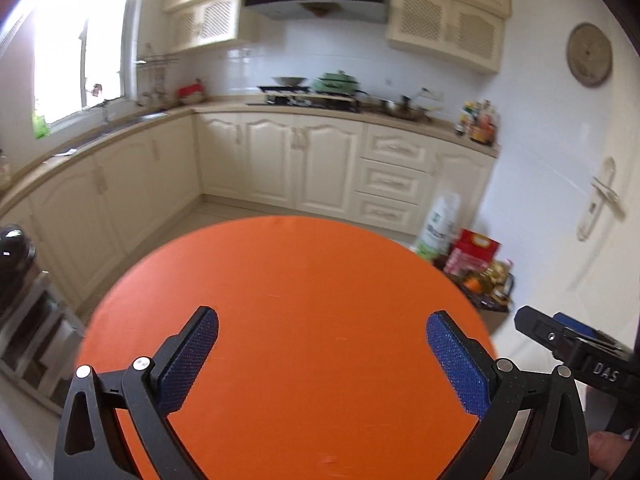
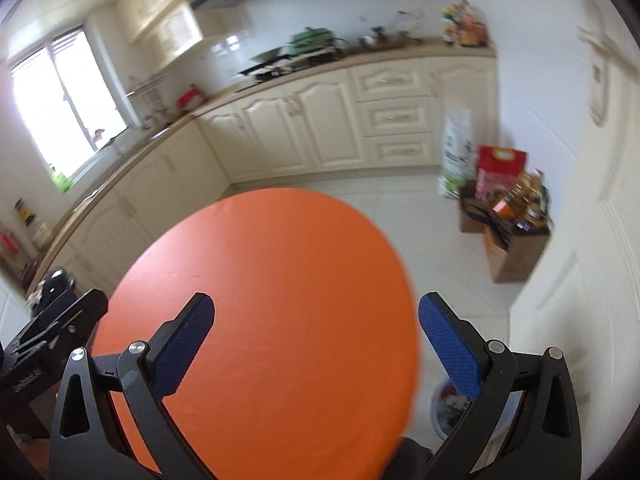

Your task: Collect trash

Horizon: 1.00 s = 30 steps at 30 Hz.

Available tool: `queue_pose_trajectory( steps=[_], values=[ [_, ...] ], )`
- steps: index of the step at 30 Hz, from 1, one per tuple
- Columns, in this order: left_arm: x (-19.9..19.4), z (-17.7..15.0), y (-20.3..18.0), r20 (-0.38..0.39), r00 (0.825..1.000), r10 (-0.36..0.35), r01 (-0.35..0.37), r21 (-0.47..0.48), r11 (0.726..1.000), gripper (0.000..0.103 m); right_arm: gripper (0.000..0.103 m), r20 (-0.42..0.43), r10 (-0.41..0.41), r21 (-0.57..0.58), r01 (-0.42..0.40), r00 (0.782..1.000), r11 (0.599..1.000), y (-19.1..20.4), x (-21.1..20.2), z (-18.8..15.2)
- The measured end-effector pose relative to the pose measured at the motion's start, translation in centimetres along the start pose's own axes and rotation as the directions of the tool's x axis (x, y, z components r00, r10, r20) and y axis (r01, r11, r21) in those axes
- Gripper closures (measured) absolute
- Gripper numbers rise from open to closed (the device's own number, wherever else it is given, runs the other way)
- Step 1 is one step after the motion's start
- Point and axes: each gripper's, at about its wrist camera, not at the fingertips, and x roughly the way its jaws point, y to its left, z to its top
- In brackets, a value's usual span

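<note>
Claws gape, angled down over table.

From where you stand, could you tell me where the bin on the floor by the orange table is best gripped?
Take the bin by its rim, coming straight down from above: it seems to stand upright on the floor, mouth up, so its thin wall should fit inside the open right tool. Part of it is hidden; I see no handle.
</note>
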Motion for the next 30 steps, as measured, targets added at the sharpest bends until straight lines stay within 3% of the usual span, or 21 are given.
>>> queue_pose_trajectory(
  steps=[5, 9, 14, 18, 25, 30],
  values=[
    [-6.3, -1.9, 2.7, 0.081, 0.992, 0.099, -0.098, -0.017, 0.995, 0.001, 0.000, 0.041, 0.059, -0.117, -0.054, 0.997, 0.992, 8.0, -0.6, 0.4],
    [-11.0, -4.8, -0.1, 0.144, 0.974, 0.176, -0.176, -0.008, 0.984, 0.001, 0.000, 0.092, 0.085, -0.168, -0.069, 0.992, 0.983, 12.3, -2.5, 0.3],
    [-14.5, -8.0, -2.6, 0.180, 0.962, 0.203, -0.200, -0.034, 0.979, 0.001, 0.000, 0.137, 0.076, -0.224, -0.043, 0.988, 0.974, 15.0, -5.1, 0.2],
    [-18.0, -10.9, -4.4, 0.233, 0.936, 0.265, -0.260, -0.054, 0.964, 0.001, 0.000, 0.171, 0.077, -0.247, -0.033, 0.982, 0.969, 16.3, -7.3, -0.2],
    [-21.2, -14.9, -6.7, 0.250, 0.942, 0.226, -0.212, -0.079, 0.974, 0.001, 0.000, 0.222, 0.066, -0.276, -0.002, 0.973, 0.961, 17.4, -9.9, -0.6],
    [-23.9, -16.2, -5.1, 0.257, 0.942, 0.214, -0.197, -0.091, 0.976, 0.001, 0.000, 0.233, 0.066, -0.273, 0.000, 0.970, 0.962, 17.5, -10.7, -0.7]
  ],
)
